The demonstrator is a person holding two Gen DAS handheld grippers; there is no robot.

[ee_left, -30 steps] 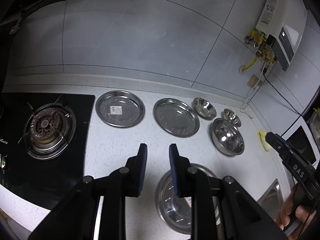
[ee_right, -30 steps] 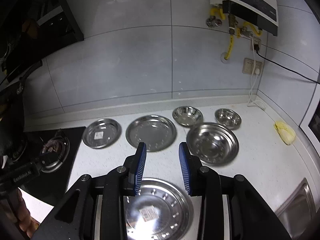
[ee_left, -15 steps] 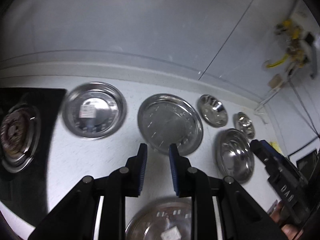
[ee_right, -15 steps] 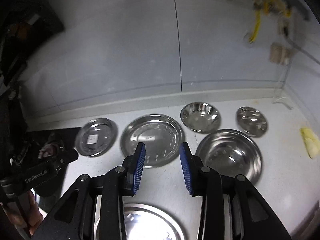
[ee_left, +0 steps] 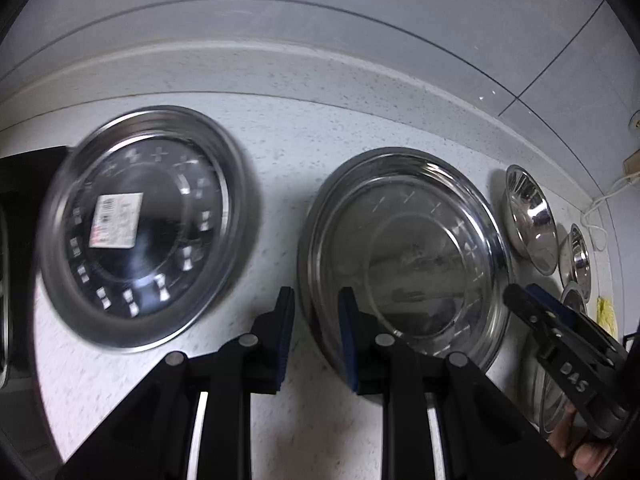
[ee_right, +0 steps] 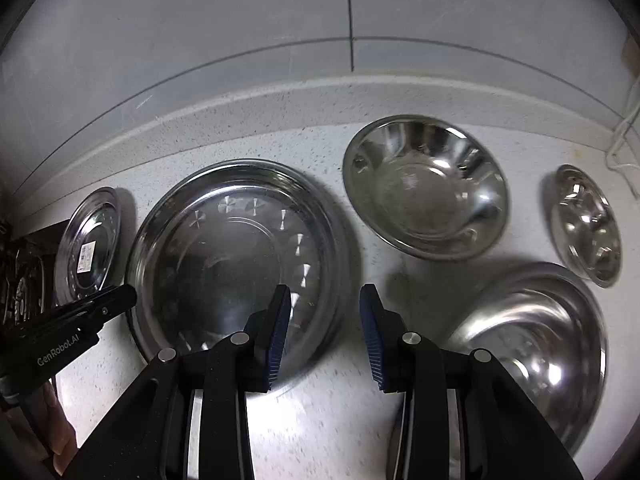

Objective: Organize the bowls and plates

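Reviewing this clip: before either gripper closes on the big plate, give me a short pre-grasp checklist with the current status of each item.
1. Left gripper empty, jaws apart: ok.
2. Right gripper empty, jaws apart: ok.
3. Left jaws straddle the large plate at its left rim: ok; contact cannot tell.
4. Right jaws straddle its right rim: ok; contact cannot tell.
5. Large plate bare: ok.
6. Neighbours stand apart from it, the labelled plate and the medium bowl: ok.
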